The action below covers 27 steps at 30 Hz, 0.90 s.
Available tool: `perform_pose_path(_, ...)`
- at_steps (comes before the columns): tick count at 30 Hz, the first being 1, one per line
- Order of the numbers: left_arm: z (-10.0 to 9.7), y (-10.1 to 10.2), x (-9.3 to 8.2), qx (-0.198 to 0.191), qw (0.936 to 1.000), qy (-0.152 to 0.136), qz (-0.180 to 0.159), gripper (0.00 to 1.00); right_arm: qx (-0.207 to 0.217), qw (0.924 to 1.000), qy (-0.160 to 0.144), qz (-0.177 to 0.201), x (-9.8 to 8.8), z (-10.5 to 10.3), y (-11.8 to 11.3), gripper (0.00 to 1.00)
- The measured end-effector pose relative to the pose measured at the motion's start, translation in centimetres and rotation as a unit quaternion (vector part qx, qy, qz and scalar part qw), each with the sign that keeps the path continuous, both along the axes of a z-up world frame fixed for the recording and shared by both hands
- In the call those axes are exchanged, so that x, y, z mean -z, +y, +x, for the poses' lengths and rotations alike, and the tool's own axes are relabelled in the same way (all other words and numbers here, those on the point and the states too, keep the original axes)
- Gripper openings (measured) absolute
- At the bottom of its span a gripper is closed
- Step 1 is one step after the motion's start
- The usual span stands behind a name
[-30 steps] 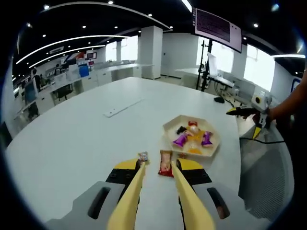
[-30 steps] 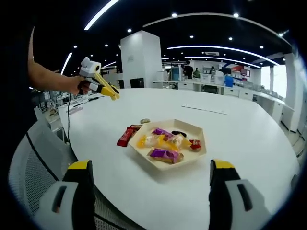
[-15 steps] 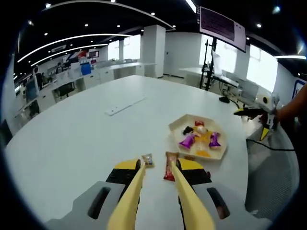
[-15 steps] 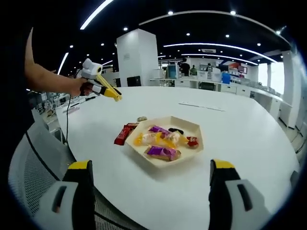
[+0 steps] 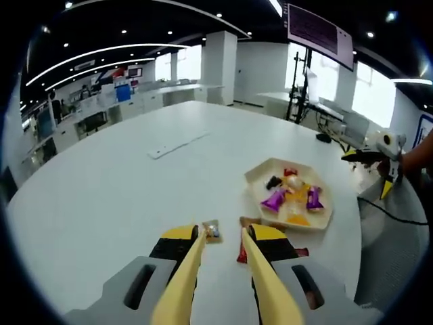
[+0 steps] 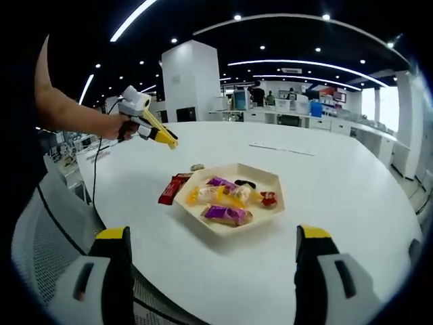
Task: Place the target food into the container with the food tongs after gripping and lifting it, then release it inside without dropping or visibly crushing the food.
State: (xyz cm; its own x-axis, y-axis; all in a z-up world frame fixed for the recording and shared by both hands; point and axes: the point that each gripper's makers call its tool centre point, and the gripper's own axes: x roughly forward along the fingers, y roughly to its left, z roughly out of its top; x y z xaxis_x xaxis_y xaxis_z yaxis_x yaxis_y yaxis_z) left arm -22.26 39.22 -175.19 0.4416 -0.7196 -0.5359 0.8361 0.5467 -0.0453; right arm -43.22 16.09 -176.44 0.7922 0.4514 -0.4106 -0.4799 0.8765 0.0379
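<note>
The big white table looks smooth and matt. The purple candy wrapper in the pale six-sided tray is shiny.

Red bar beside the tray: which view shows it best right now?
The right gripper view: the red bar lies whole on the table, just off the tray. In the left gripper view the left tool covers part of the bar.

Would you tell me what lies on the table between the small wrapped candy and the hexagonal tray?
The red snack bar lies there, beside the hexagonal tray, with the small candy beyond, in the right gripper view.
</note>
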Motion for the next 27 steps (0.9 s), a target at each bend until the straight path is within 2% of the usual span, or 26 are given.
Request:
perform_pose_path(3, 0.4, -0.3, 0.0, -0.007, 0.9999, 0.009, -0.012, 0.26, 0.001, 1.0000, 0.001, 0.001, 0.0, 0.0, 0.0, 1.00)
perform_pose_path(27, 3.1, -2.4, 2.7, -0.009, 0.9998, 0.004, 0.017, 0.26, 0.012, 0.9999, 0.008, 0.000, 0.3, 0.1, -0.3, 1.00)
